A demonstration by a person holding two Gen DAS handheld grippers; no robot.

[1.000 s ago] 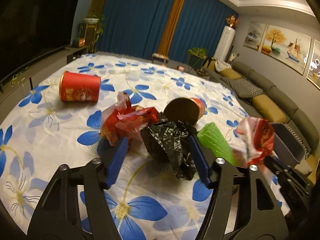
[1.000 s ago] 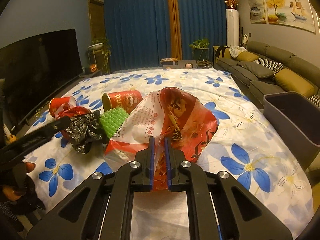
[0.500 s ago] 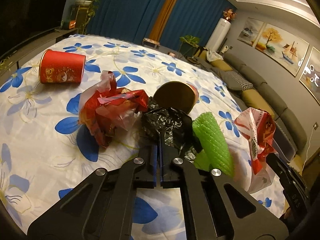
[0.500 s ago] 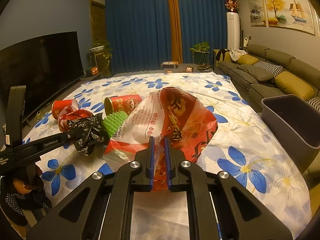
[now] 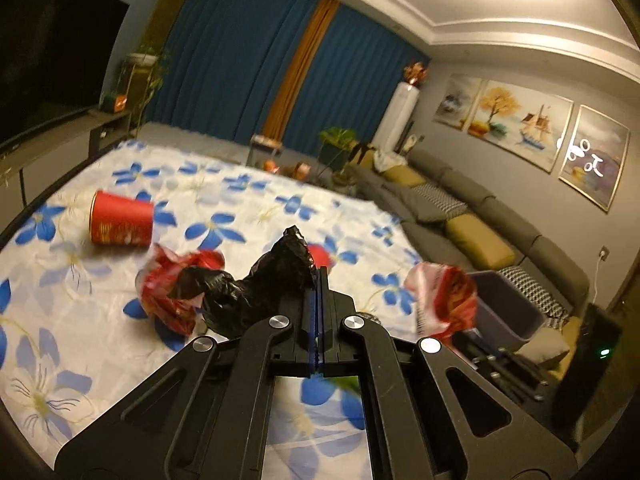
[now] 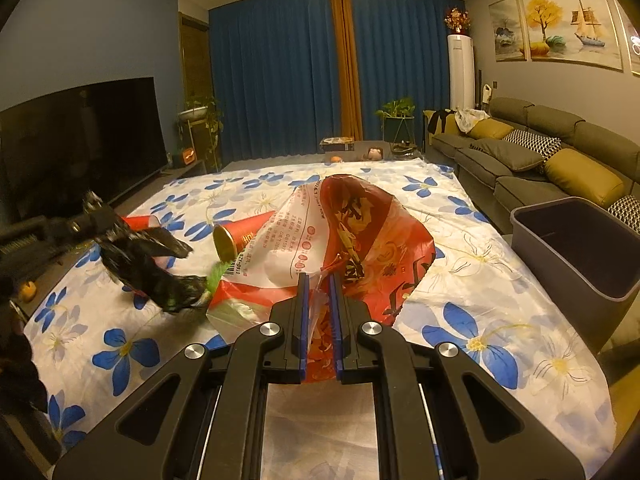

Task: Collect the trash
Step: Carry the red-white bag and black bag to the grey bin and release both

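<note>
Left gripper point(image 5: 318, 280): jaws fully closed, blue pads together, pinching an edge of a crumpled black plastic bag point(image 5: 256, 292). From the right wrist view the bag point(image 6: 148, 268) hangs clear of the floral sheet point(image 6: 480, 280), suspended from the left gripper point(image 6: 94, 214) at the left of the scene. Right gripper point(image 6: 319, 292): jaws narrowly apart and clamped on the gathered lower edge of a red-and-white plastic snack bag point(image 6: 352, 240), which billows upward in front of the fingers; the same bag point(image 5: 442, 296) shows at the right of the left wrist view. Remaining items on the sheet: a crumpled red wrapper point(image 5: 172, 288) directly beside the black bag; one red paper cup point(image 5: 120, 220) lying on its side farther back to the left; a second red cup point(image 6: 240, 236) on its side with its mouth facing the camera, just behind the snack bag; a green mesh item point(image 6: 218, 270), mostly hidden between the black bag and the snack bag. A grey bin point(image 6: 576, 240) stands at the right edge of the sheet, in front of the sofa point(image 6: 560, 160), well apart from both held bags.
</note>
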